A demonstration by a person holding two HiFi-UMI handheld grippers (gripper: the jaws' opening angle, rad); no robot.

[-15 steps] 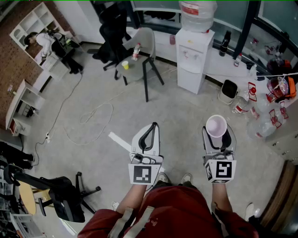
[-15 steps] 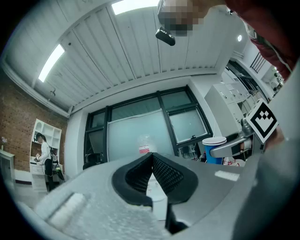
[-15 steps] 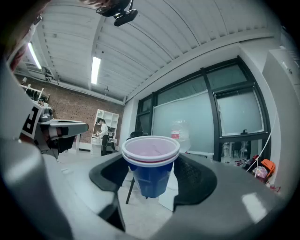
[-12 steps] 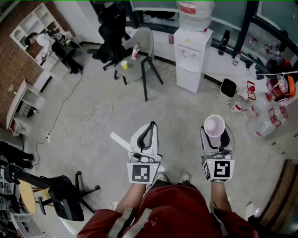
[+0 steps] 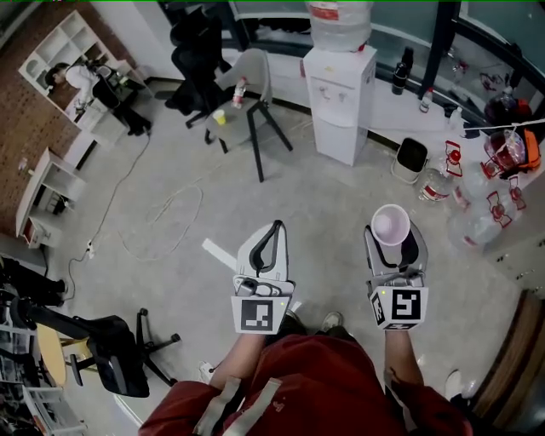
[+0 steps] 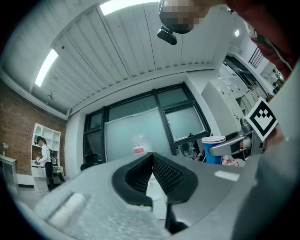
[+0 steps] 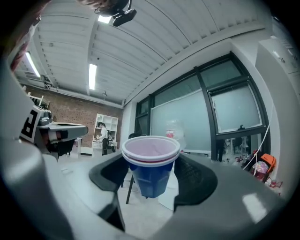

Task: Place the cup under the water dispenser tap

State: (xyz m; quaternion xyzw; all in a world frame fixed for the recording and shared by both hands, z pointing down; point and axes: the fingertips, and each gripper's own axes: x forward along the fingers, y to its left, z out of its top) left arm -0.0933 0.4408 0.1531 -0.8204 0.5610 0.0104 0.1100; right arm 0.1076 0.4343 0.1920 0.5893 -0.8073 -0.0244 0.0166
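A blue cup (image 5: pixel 391 224) with a white rim and pale inside stands upright between the jaws of my right gripper (image 5: pixel 392 230), which is shut on it. In the right gripper view the cup (image 7: pixel 151 165) fills the centre, pressed by both pads of the right gripper (image 7: pixel 151 176). My left gripper (image 5: pixel 272 238) is held level beside it, shut and empty, its tips touching (image 6: pixel 152 158). The white water dispenser (image 5: pixel 339 95) with a large bottle (image 5: pixel 339 21) on top stands by the far wall, well ahead of both grippers.
A grey chair (image 5: pixel 255 81) and a small table with a yellow cup (image 5: pixel 220 117) stand left of the dispenser. A black bin (image 5: pixel 411 158) and several empty water jugs (image 5: pixel 477 223) lie to its right. A cable (image 5: pixel 170 213) loops over the floor. A black office chair (image 5: pixel 115 362) is at lower left.
The whole room has slid up and left in the head view as the person steps. Both grippers keep their pose and the cup stays in the right one.
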